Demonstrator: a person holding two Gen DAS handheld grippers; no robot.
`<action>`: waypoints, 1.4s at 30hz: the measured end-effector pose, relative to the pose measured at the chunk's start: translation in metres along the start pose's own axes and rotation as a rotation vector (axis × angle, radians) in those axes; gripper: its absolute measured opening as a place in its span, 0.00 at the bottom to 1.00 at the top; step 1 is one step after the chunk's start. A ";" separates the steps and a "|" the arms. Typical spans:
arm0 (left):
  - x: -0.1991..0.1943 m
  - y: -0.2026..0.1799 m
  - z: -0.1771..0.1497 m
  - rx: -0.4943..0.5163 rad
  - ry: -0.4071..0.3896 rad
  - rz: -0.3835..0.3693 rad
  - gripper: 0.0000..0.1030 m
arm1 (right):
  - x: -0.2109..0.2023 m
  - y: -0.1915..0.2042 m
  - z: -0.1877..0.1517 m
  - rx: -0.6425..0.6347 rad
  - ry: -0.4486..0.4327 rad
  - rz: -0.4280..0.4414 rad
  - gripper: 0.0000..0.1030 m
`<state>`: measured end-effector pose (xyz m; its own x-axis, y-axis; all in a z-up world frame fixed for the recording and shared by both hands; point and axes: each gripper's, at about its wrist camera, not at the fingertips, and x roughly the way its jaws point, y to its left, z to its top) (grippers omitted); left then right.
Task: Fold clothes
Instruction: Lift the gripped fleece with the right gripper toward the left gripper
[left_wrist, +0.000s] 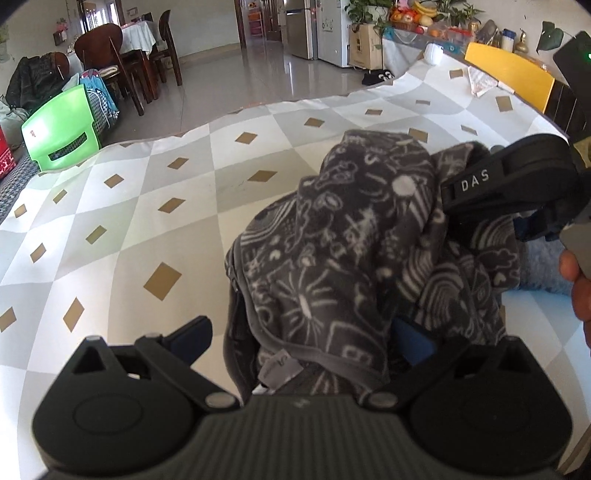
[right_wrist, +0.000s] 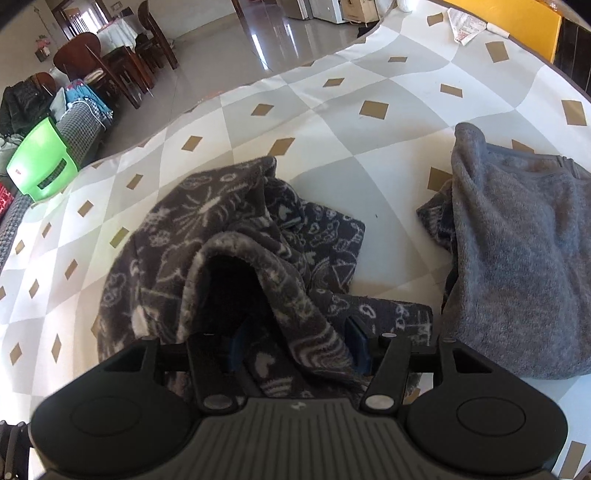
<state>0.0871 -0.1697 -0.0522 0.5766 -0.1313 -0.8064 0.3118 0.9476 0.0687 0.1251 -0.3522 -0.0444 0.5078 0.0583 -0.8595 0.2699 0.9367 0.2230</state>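
A dark grey fleece garment with a white doodle print (left_wrist: 343, 240) lies bunched on the checked tablecloth (left_wrist: 147, 221). My left gripper (left_wrist: 301, 336) stands open and wide. The garment's hem and label lie between its fingers, and cloth is draped over the right finger. The right gripper's finger (left_wrist: 476, 184) reaches into the garment from the right. In the right wrist view, the right gripper (right_wrist: 297, 349) has a fold of the same garment (right_wrist: 258, 229) between its blue pads. The fold arches over the left finger, the jaws are parted, and the pads do not visibly pinch the cloth.
A plain grey fleece garment (right_wrist: 517, 258) lies on the table to the right. A person's hand (left_wrist: 576, 280) shows at the right edge. A green plastic chair (left_wrist: 59, 133) stands beyond the left table edge. A yellow chair back (left_wrist: 509, 74) and a folded paper (left_wrist: 480, 83) are at the far side.
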 end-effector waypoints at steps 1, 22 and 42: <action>0.004 0.000 -0.002 -0.002 0.015 0.005 1.00 | 0.005 0.000 -0.001 0.005 0.007 -0.002 0.53; 0.019 0.010 -0.020 -0.022 0.061 0.007 1.00 | 0.032 0.032 -0.013 -0.210 -0.029 0.099 0.53; -0.020 0.041 -0.050 -0.033 0.080 -0.139 1.00 | 0.021 0.115 -0.038 -0.481 -0.042 0.354 0.52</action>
<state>0.0503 -0.1135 -0.0625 0.4676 -0.2394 -0.8509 0.3588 0.9312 -0.0648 0.1359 -0.2298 -0.0543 0.5340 0.3911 -0.7496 -0.3178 0.9144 0.2507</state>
